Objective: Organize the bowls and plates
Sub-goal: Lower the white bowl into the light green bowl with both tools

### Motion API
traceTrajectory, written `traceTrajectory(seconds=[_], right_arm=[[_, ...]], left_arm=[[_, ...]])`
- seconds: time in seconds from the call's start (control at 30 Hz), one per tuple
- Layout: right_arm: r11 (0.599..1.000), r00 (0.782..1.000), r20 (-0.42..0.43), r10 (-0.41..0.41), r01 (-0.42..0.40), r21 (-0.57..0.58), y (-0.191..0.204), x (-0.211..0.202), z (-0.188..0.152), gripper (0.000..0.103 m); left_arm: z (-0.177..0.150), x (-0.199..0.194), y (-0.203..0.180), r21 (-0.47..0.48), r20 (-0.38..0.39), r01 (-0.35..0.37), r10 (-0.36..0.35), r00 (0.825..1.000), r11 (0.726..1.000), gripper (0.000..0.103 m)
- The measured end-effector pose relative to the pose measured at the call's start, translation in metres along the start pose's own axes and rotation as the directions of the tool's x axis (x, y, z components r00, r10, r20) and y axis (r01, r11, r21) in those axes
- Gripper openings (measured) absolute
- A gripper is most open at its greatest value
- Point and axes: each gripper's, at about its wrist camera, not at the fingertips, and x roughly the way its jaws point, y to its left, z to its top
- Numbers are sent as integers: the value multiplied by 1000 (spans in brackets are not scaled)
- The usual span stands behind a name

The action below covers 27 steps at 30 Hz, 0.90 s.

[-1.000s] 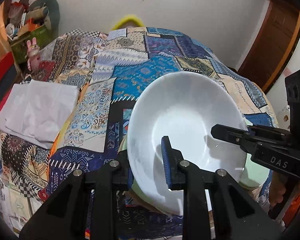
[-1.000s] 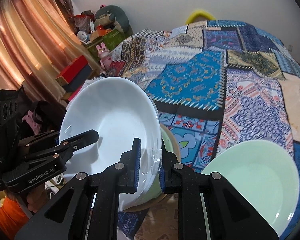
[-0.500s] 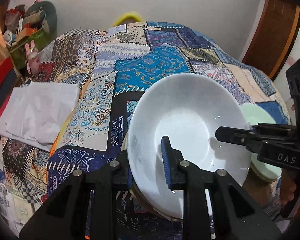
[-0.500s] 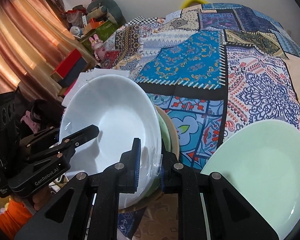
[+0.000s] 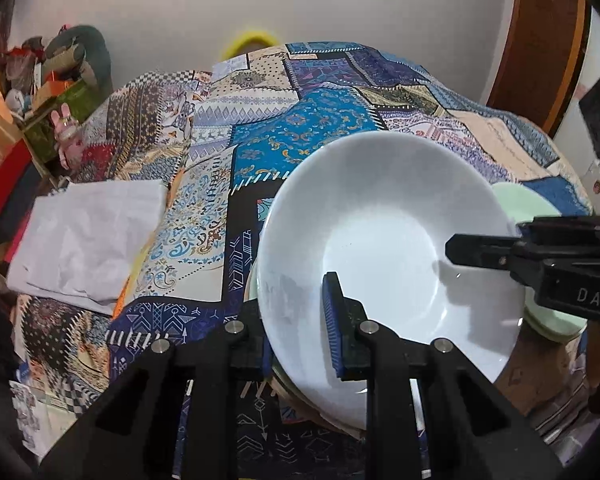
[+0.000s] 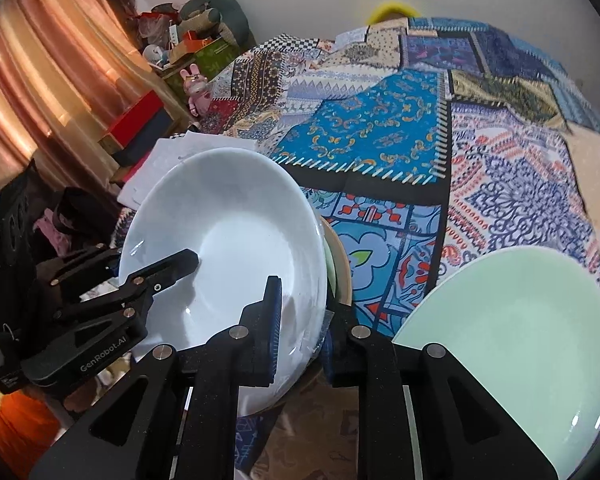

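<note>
White porcelain is what both your tools are clamped on, so treat this as a two-handed set-down. Starting at the left: your left gripper [image 5: 300, 332] is pinched tight on the near-left rim of the white bowl [image 5: 384, 248], one pad inside the wall and one outside. Keep that pinch firm and level; it carries the near edge.

The bowl sits tilted over a small stack [image 6: 338, 264] of a pale green dish and a tan one on the patchwork cloth [image 5: 312, 128], its lower edge seemingly touching or just above them. Lower it until it nests flat before you let go, and don't slide glazed ware across glazed ware.

On the right rim, your right gripper [image 6: 300, 320] has the bowl's wall between its jaws, and they are beginning to part. I'd judge that safe only if the bowl is already seated. Back straight out, clear of the green plate [image 6: 512, 332] just beside you.
</note>
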Motion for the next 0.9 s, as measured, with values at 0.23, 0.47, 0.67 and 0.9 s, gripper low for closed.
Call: traceTrajectory(seconds=[0.23, 0.47, 0.67, 0.9], right_arm=[[995, 994, 62, -85, 87, -39, 0, -9, 1, 25], [996, 994, 71, -80, 83, -38, 0, -14, 0, 27], [997, 995, 73, -68, 71, -29, 0, -18, -3, 30], [998, 995, 88, -52, 53, -14, -2, -26, -7, 36]], left_arm=[[1, 2, 0, -21, -7, 6, -6, 1000, 1000, 25], [2, -4, 2, -56, -25, 23, -25, 999, 998, 25], [3, -11, 3, -86, -33, 31, -34, 999, 996, 30], [8, -24, 0, -88, -38, 12, -15, 999, 996, 47]])
